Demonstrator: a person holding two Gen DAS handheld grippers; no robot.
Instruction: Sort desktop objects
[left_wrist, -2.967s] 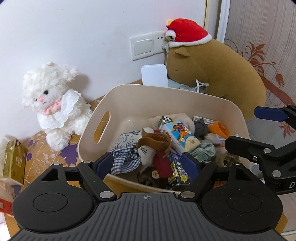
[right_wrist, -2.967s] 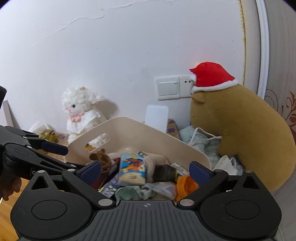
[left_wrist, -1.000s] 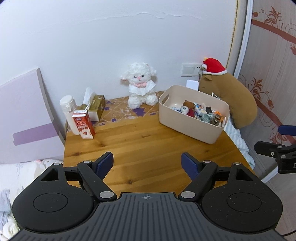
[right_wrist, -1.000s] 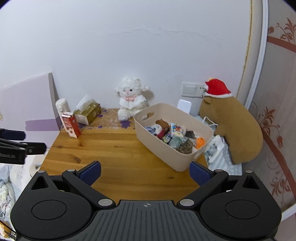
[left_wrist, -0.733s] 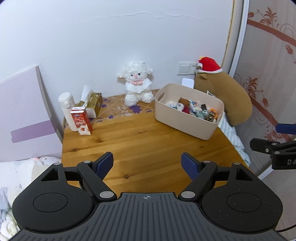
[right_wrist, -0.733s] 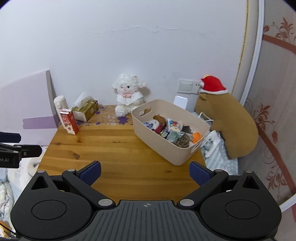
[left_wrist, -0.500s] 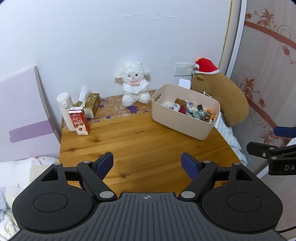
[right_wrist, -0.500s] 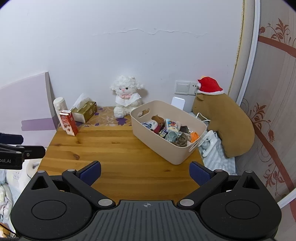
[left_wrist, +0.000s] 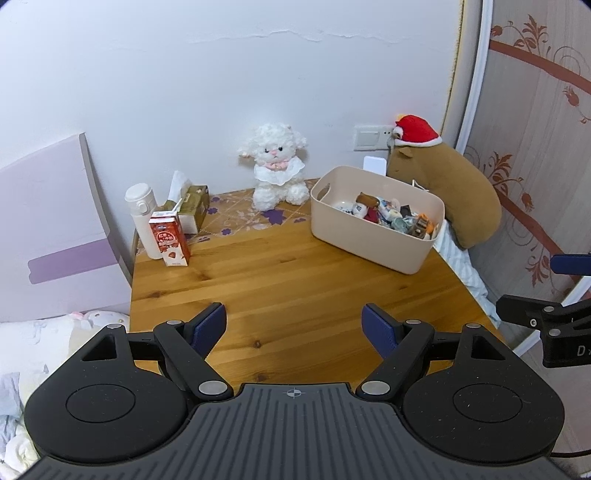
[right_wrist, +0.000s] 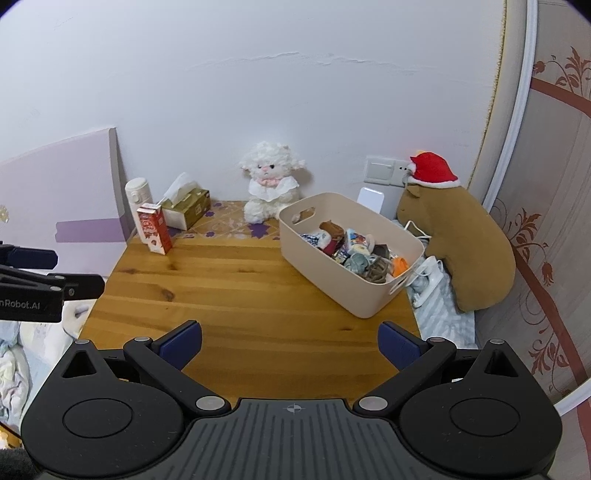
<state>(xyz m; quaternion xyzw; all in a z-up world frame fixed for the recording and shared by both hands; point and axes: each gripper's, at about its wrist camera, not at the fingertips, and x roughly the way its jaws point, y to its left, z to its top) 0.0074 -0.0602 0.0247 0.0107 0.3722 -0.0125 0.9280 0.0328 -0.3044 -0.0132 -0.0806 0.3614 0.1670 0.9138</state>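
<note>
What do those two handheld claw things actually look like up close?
Both are matte black plastic. The left gripper and right gripper each have two dark blue finger pads, silver pivot screws, round side discs and a ribbed grey centre plate with a small crosshair mark. White lettering shows on their sides.

A beige plastic storage bin with cut-out handles sits on the far right part of a wooden table, set at an angle to the table edge. It holds a jumble of small objects: a brown plush toy, a small colourful carton, patterned fabric, something orange and a brown hair claw near the right end. The pile stays below the rim.
</note>
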